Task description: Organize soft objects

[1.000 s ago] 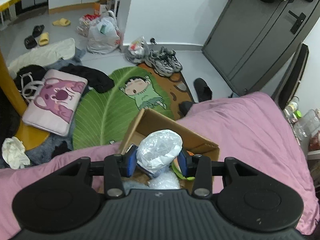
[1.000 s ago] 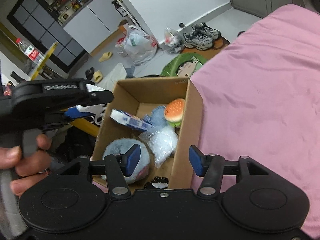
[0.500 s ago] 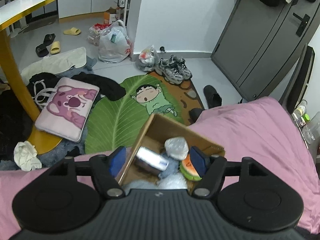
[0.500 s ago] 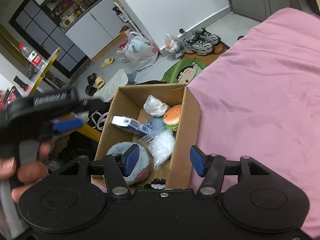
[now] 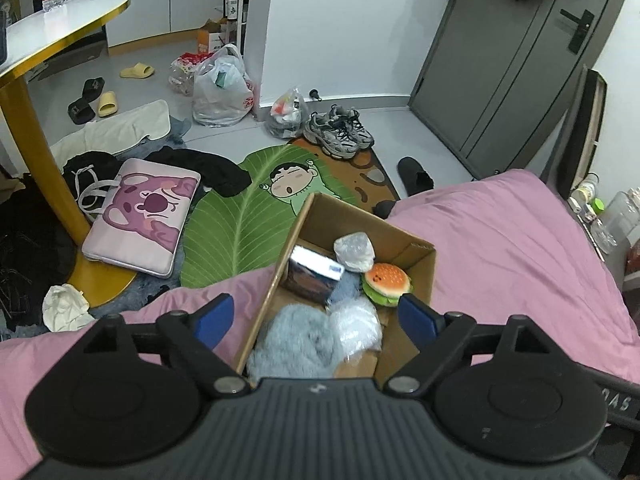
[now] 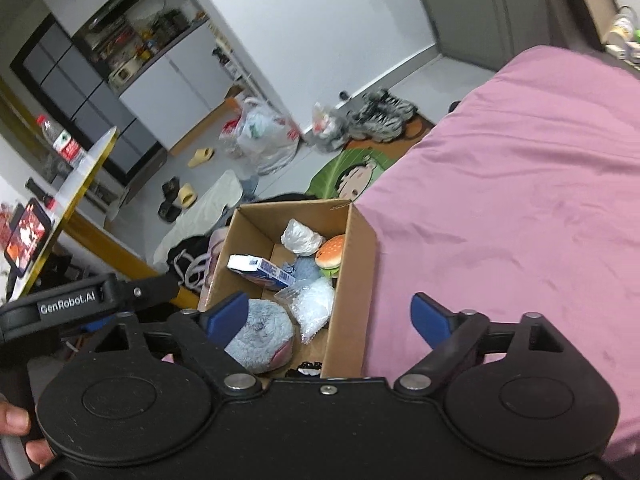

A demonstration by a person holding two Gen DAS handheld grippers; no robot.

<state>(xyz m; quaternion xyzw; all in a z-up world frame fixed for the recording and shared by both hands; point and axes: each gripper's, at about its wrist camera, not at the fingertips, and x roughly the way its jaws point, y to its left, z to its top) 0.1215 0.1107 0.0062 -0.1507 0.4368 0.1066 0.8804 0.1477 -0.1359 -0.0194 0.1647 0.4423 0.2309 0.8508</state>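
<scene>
An open cardboard box (image 5: 416,276) (image 6: 352,264) stands on the pink bed. Inside lie a crumpled white plastic bundle (image 5: 354,252) (image 6: 301,237), a burger plush (image 5: 386,283) (image 6: 331,255), a blue-and-white carton (image 5: 316,266) (image 6: 262,270), a fluffy grey-blue plush (image 5: 296,346) (image 6: 260,334) and a clear bubble bag (image 5: 358,326) (image 6: 314,306). My left gripper (image 5: 316,318) hovers above the box, jaws opening wide with nothing between the pads. My right gripper (image 6: 330,316) hangs over the box's right wall, jaws opening too, gripping nothing.
The pink bedspread (image 5: 512,248) (image 6: 520,200) stretches right of the box. On the floor lie a leaf-shaped rug (image 5: 240,216), a pink bear bag (image 5: 140,216), sneakers (image 5: 340,132), plastic bags (image 5: 220,88) and clothes. A yellow-legged table (image 5: 40,136) stands left. A hand (image 6: 16,432) holds the left gripper's handle.
The left gripper let go of the white plastic bundle, which now lies in the box, and both grippers rose and backed away. The right jaws spread wider.
</scene>
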